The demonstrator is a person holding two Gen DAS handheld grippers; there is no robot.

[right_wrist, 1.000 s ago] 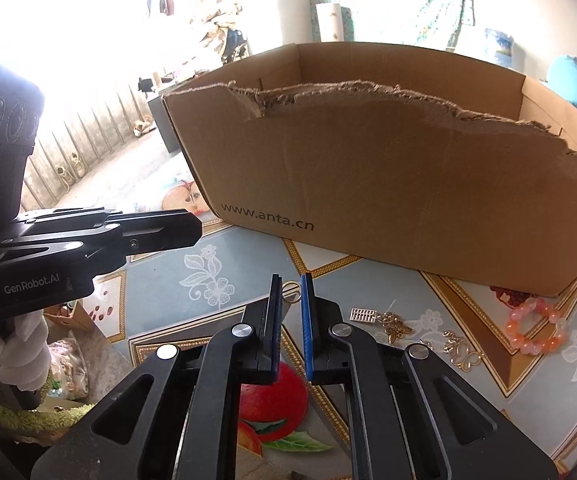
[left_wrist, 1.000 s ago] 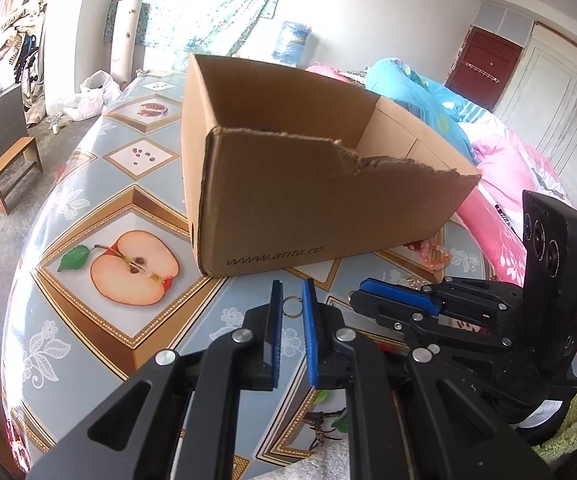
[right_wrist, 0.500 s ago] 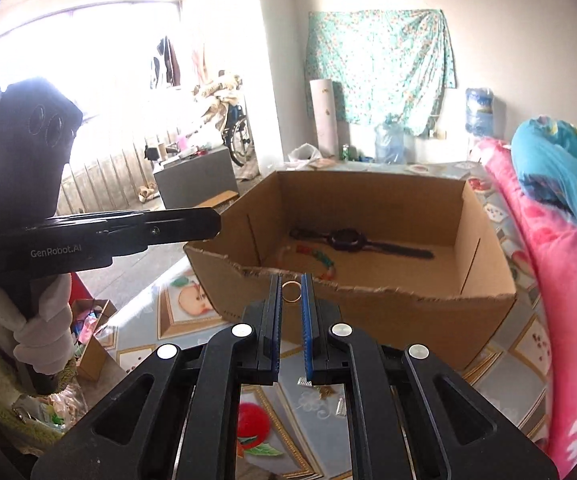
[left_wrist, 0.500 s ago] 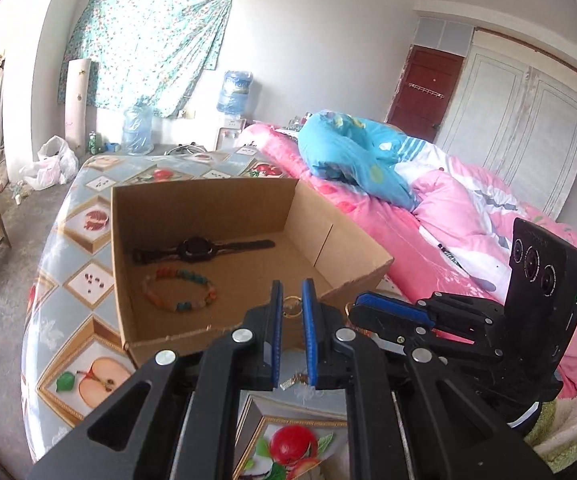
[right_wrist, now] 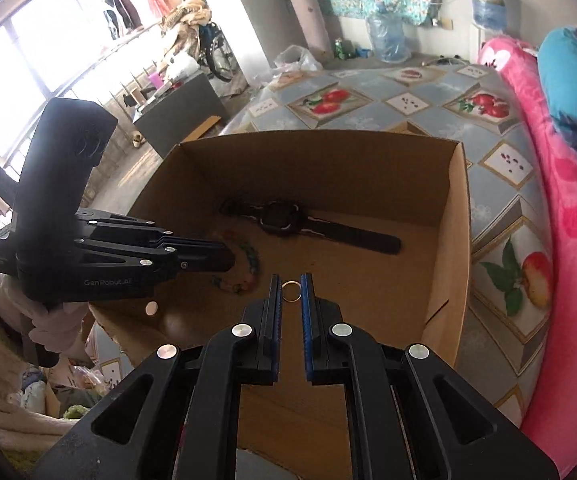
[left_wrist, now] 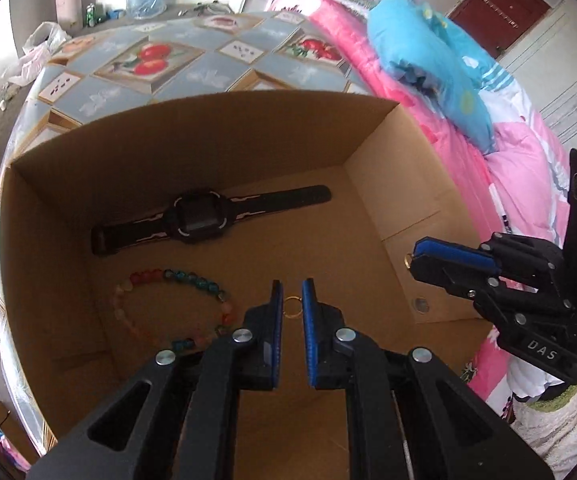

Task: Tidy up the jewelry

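A: Where are the rings, measured from the cardboard box (left_wrist: 192, 132)?

B: Both hang over its open top. Your left gripper (left_wrist: 291, 300) is clamped on a thin gold ring (left_wrist: 291, 307), pinched between the blue pads above the box floor, just beside the beaded bracelet (left_wrist: 176, 304). Your right gripper (right_wrist: 290, 291) is closed on a second gold ring (right_wrist: 291, 291), nearer the box's middle.

A: What already lies in the box?

B: A black watch (left_wrist: 196, 218) stretched flat along the far wall, and the bracelet curled toward the left wall. The two are apart.

A: How much room do I have?

B: The floor on the box's right half is bare cardboard. Seen from your right gripper's camera, the left gripper (right_wrist: 128, 256) crosses over the box's left rim, its tip above the bracelet (right_wrist: 244, 268). From the left camera, the right gripper (left_wrist: 448, 264) sits over the right wall.

A: And outside the box?

B: It stands on a fruit-patterned tablecloth (right_wrist: 408, 92); pink bedding (left_wrist: 500, 152) lies past its right side.
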